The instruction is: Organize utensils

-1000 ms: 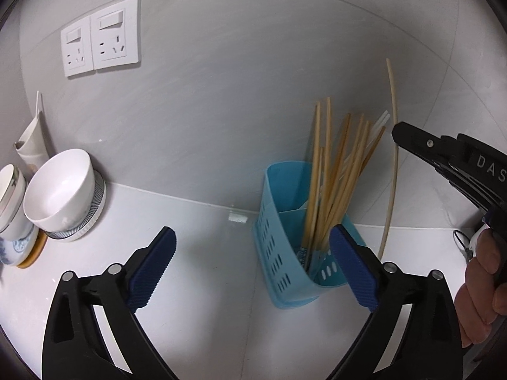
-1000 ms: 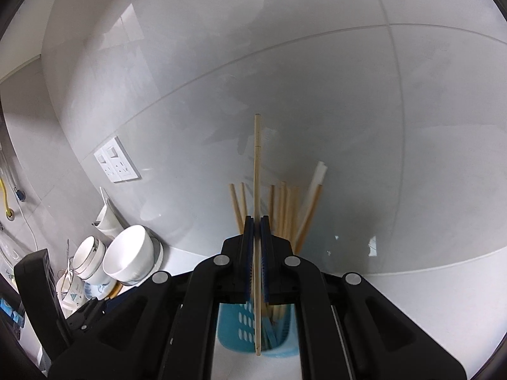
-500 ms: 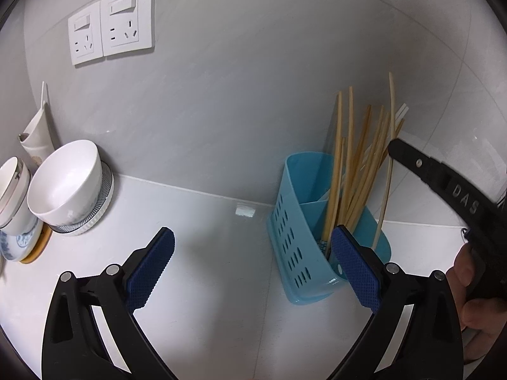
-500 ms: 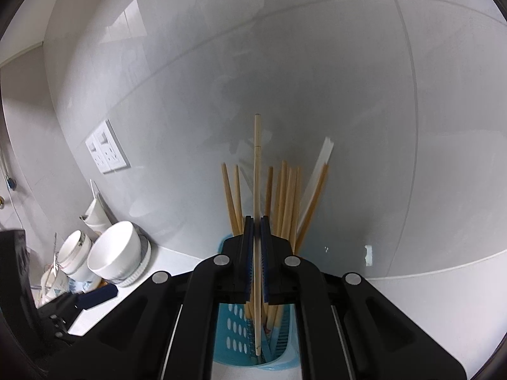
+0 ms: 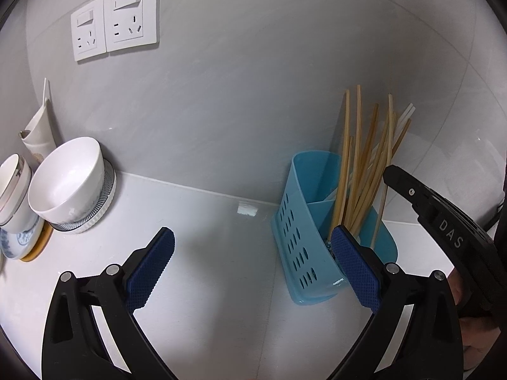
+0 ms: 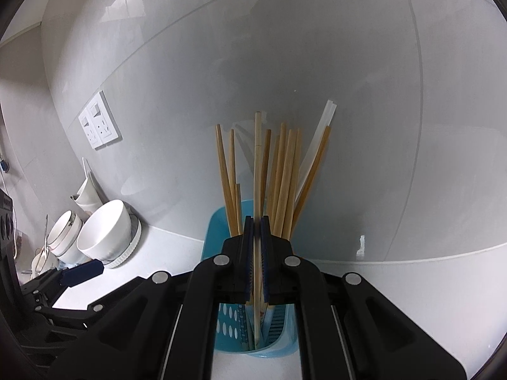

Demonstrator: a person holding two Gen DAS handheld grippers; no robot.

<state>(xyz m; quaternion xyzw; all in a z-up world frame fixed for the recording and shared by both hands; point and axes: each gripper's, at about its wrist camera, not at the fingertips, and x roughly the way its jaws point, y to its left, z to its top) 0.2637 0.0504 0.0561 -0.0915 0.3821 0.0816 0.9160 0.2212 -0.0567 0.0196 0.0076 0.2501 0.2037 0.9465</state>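
Note:
A blue perforated utensil holder (image 5: 304, 247) stands on the white counter against the grey wall, with several wooden chopsticks (image 5: 361, 164) upright in it. It also shows in the right wrist view (image 6: 221, 224). My right gripper (image 6: 257, 240) is shut on a pale chopstick (image 6: 257, 164), held upright with its lower tip inside the holder. The right gripper also shows in the left wrist view (image 5: 393, 174). My left gripper (image 5: 250, 269) is open and empty, just left of the holder and above the counter.
A white bowl (image 5: 68, 180) on a ribbed plate and stacked cups (image 5: 12, 186) sit at the counter's left, by the wall. Two wall sockets (image 5: 114, 34) are above them. A white straw-like stick (image 5: 405, 117) leans in the holder.
My right gripper has lowered the pale chopstick, so its tip is now down inside the blue holder. The left gripper has drifted left and closer to the counter, still open.

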